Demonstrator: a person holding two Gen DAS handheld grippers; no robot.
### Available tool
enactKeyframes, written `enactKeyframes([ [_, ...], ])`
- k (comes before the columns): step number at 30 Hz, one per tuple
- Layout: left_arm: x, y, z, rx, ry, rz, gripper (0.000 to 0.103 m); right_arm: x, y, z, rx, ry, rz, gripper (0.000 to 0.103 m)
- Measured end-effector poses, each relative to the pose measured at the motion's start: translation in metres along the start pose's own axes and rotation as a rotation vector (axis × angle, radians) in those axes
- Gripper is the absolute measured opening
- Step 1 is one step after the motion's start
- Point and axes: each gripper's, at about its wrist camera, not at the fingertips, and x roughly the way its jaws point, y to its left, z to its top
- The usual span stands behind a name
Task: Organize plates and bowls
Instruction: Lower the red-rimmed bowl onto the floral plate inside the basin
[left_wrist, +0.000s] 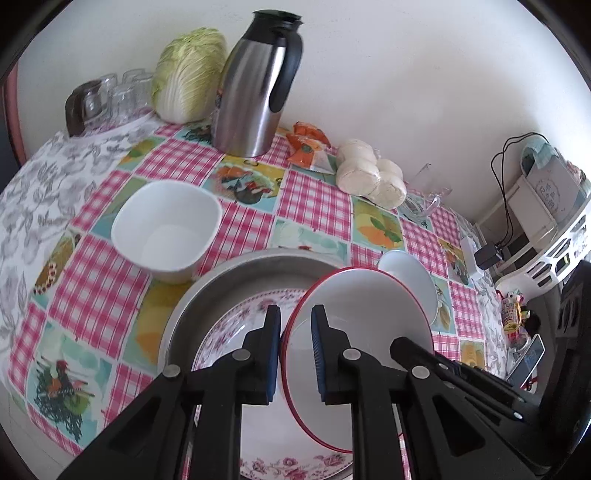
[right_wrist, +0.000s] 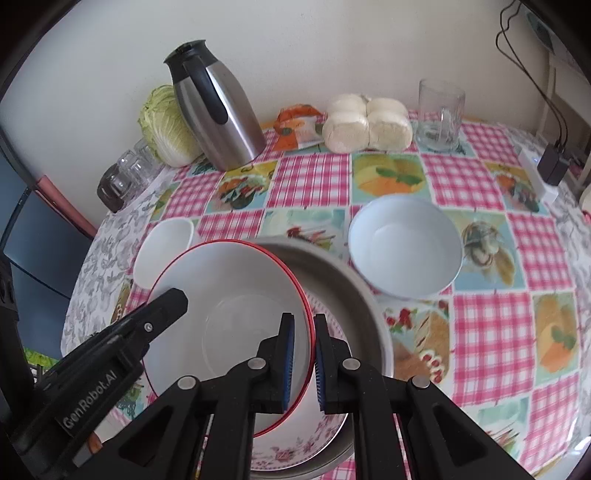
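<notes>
Both grippers pinch the red-rimmed bowl (left_wrist: 362, 314) by its rim — the left gripper (left_wrist: 295, 325) on one edge, the right gripper (right_wrist: 303, 332) on the opposite edge, fingers closed tight on it. The bowl sits tilted over a flowered plate (left_wrist: 236, 325) inside a metal basin (right_wrist: 343, 291) on the checked tablecloth (right_wrist: 487, 317).

Lighting: soft, even daylight, fairly bright; source not visible. Shadows: faint, diffuse. Glare: mild sheen on the steel thermos (left_wrist: 255, 92) and a pale reflection on the glossy tablecloth (right_wrist: 576, 439) at lower right. Blur: slight softness throughout, worst toward the rims. Distortion: strong fisheye curvature, dark vignette in all corners. Colour: somewhat washed out.
</notes>
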Motion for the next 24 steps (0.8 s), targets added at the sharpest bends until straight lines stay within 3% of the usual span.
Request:
enactKeyframes([
  [14, 0.020, 0.034, -0.010, -0.100, 0.086, -0.029, 0.015, 0.025, 0.012, -0.021, 0.035, 0.046, -0.021, 0.012],
  [24, 0.023, 0.040, -0.011, -0.130, 0.110, -0.054, 0.015, 0.027, 0.012, -0.021, 0.079, 0.023, -0.038, 0.013],
])
